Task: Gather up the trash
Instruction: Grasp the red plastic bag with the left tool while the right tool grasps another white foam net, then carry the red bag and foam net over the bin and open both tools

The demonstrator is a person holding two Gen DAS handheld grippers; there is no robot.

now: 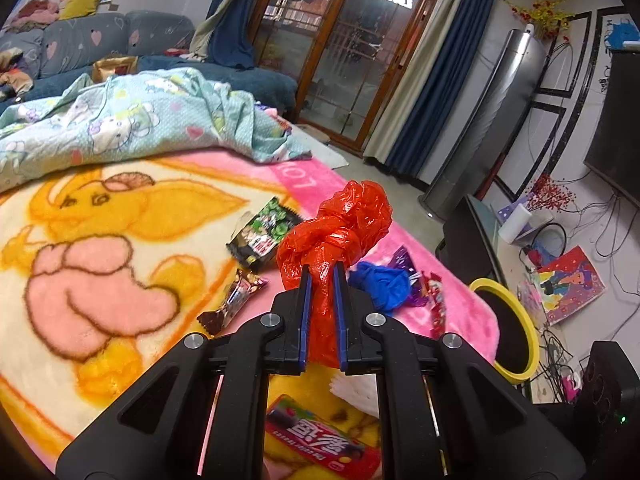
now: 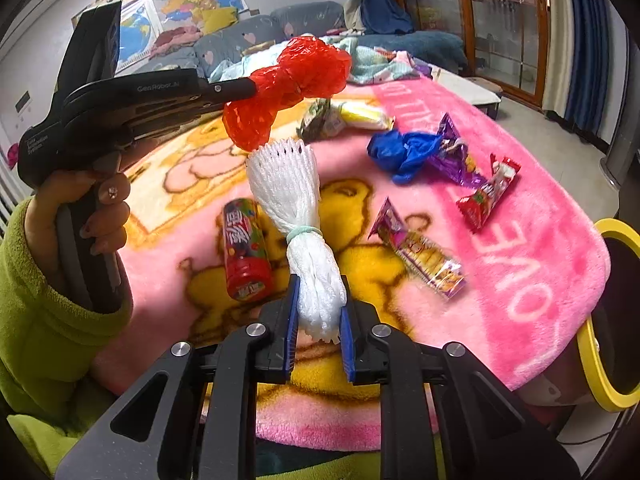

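Trash pickup step: left gripper fingers clamp red bag, right gripper fingers clamp white foam net; next, carry both to yellow-rimmed bin beside the blanket.

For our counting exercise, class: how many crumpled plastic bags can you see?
2. The red bag is clamped in the left tongs above the pink blanket; the blue bag lies on it. Others may be hidden.

Wrappers and a can lie on the blanket; bin at its right edge.
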